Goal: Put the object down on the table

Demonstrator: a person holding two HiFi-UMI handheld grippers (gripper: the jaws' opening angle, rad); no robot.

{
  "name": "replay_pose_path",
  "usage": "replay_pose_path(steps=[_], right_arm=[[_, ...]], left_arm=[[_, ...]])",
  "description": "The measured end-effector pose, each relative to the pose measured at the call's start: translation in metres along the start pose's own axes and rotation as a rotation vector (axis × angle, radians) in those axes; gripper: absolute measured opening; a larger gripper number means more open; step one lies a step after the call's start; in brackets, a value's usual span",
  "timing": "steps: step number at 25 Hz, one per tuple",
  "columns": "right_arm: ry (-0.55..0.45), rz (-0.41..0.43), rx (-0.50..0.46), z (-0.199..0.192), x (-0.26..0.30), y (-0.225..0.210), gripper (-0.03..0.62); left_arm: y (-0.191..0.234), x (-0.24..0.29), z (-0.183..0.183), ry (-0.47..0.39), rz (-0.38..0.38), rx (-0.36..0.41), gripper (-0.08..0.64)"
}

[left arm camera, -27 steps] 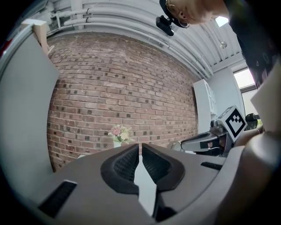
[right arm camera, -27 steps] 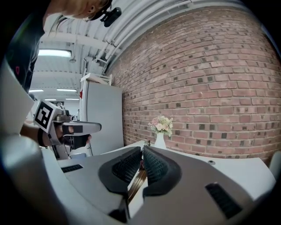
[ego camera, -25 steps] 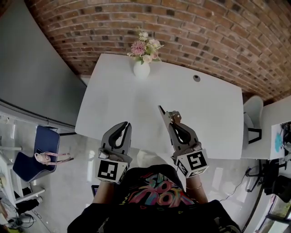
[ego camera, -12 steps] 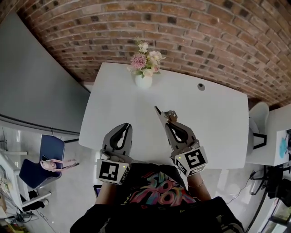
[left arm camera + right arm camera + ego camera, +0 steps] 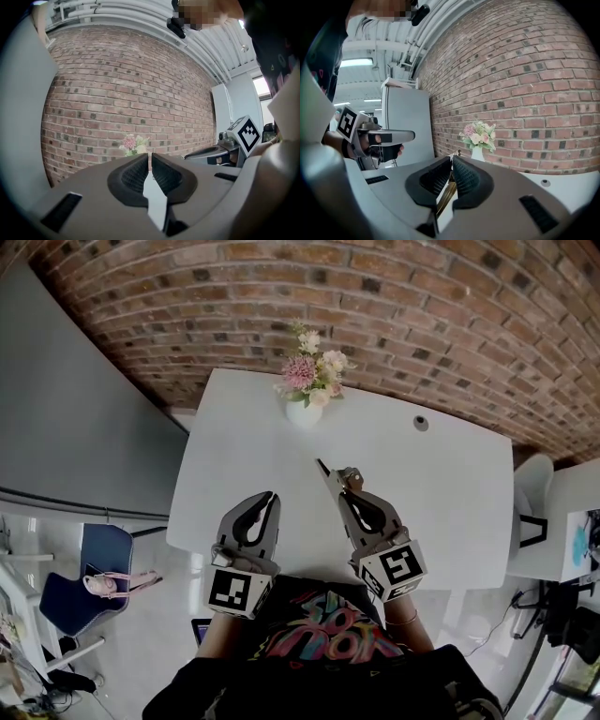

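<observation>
The fingers (image 5: 465, 177) of the right gripper (image 5: 451, 159) are clenched on a thin brass-coloured object (image 5: 444, 197). Its dark tip pokes out just past them in the head view, apparently held above the white counter (image 5: 450, 484). The left gripper (image 5: 150, 157), beside the right but apart from it, has its fingers pressed together on nothing. Well ahead of both stands a vase of flowers (image 5: 307, 409). I judge nothing done yet: lowering and letting go remain.

Brick wall (image 5: 375, 296) behind white table (image 5: 441, 484) — grey panel (image 5: 75, 409) at left, blue chair (image 5: 103, 545) on glossy pale floor (image 5: 159, 615).
</observation>
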State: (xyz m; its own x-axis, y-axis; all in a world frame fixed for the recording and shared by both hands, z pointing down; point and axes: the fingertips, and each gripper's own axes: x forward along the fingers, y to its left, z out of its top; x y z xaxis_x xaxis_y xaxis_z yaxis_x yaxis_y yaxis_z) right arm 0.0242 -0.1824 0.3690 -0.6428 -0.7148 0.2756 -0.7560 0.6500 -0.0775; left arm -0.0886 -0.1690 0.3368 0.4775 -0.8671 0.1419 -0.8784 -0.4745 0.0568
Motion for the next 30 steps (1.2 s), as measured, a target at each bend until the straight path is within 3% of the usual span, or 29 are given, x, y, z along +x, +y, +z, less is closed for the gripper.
replay_pose_path(steps=[8,15,21,25,30], right_arm=[[0.011,-0.017,-0.003,0.005,0.018,-0.002,0.035],[0.051,-0.009,-0.012,-0.003,0.029,-0.001,0.035],[0.1,0.005,0.015,-0.029,0.039,0.0,0.035],[0.17,0.009,0.027,-0.056,0.044,0.002,0.035],[0.193,0.01,0.063,-0.085,0.05,0.004,0.035]], left_arm=[[0.018,0.007,0.005,-0.041,-0.008,-0.045,0.04],[0.022,0.008,-0.009,-0.005,-0.049,-0.041,0.04],[0.024,0.014,-0.023,0.005,-0.052,-0.08,0.04],[0.022,0.013,-0.047,0.075,-0.071,-0.064,0.04],[0.02,0.019,-0.048,0.02,-0.051,-0.128,0.04]])
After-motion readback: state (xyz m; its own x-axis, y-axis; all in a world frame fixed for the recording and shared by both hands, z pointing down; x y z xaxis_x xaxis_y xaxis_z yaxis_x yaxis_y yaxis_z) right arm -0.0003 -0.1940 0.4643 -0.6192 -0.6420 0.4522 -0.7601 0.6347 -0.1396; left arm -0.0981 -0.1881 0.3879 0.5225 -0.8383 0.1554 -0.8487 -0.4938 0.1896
